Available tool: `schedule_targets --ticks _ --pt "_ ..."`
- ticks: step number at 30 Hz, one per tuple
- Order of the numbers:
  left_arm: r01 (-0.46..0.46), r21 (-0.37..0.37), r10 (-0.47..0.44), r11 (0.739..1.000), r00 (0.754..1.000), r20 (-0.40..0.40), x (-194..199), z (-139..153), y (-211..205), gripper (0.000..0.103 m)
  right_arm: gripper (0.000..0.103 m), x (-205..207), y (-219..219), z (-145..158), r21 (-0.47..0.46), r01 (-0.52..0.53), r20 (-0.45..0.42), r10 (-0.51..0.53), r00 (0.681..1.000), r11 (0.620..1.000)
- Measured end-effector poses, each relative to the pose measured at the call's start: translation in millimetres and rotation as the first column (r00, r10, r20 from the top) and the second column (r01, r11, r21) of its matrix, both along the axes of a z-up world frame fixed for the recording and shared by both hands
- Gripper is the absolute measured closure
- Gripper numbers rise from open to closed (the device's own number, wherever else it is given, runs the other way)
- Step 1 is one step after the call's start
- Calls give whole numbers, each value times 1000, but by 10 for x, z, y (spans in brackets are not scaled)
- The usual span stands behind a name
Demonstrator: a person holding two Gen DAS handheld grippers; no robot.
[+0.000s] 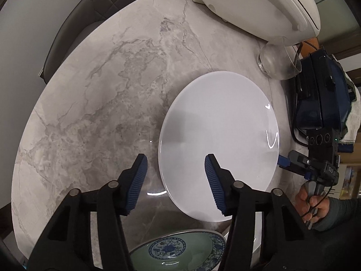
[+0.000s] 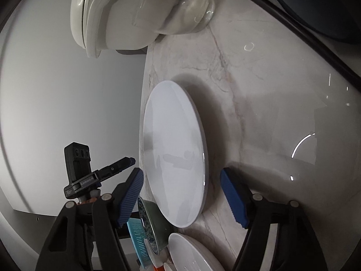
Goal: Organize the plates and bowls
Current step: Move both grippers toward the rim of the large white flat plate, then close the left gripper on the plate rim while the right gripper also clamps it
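A plain white plate (image 1: 218, 144) (image 2: 173, 153) lies on the marble table (image 1: 101, 90). My left gripper (image 1: 175, 157) points down over the plate's left rim: one blue pad hangs over the plate, the other over bare marble, neither touching, so it is open. My right gripper (image 2: 181, 171) (image 1: 284, 161), held by a hand (image 1: 315, 203), stands at the plate's right rim, open, with the rim between its pads and gaps on both sides. A green bowl with a blue flower pattern (image 1: 178, 248) (image 2: 153, 221) sits just below the plate. The left gripper (image 2: 126, 161) also shows in the right wrist view.
A white appliance (image 1: 255, 2) (image 2: 117, 11) and a clear glass bowl (image 1: 277, 61) (image 2: 196, 6) stand at the table's far side. A dark blue appliance (image 1: 320, 90) stands on the right. A teal strainer (image 2: 137, 237) and another white dish (image 2: 191, 253) lie near the green bowl. A chair (image 1: 67, 33) stands beyond the table edge.
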State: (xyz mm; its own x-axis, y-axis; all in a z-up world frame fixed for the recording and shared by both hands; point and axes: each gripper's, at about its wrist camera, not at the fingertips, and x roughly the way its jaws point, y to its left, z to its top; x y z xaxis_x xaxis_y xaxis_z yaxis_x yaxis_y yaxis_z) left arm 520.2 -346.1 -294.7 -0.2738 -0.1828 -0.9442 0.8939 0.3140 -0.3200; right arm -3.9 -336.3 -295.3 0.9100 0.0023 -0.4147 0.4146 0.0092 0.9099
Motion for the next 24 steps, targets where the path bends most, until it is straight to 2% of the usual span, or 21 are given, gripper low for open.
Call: schedule_targets --ticks 3,5,8,12,15,19,24 --pt "15 -4 -16 1000 999 -36 -45 -88 -29 55 33 24 -39 -17 17 2 4 -2 1000 1000" --pt "34 1 -34 999 998 -57 -95 -143 -46 61 35 -7 -49 -21 13 22 21 -22 1000 1000" --pt "21 -4 -21 1000 998 -54 -89 -191 -54 61 46 9 -85 -37 0 15 17 -15 1000 1000" --pt "13 3 -13 1000 998 -57 -91 -257 -64 61 47 15 -132 -63 7 18 40 -18 999 1000" --pt "40 20 -39 999 997 -62 -154 -315 -103 63 51 5 -157 -77 -1 7 55 -7 998 1000" --pt "25 46 -22 999 997 -76 -91 -380 -122 64 69 38 -181 -153 -2 -31 60 31 998 1000" --pt "8 56 -5 998 999 -51 50 -415 -138 64 80 57 -184 -188 -2 -28 47 28 999 1000"
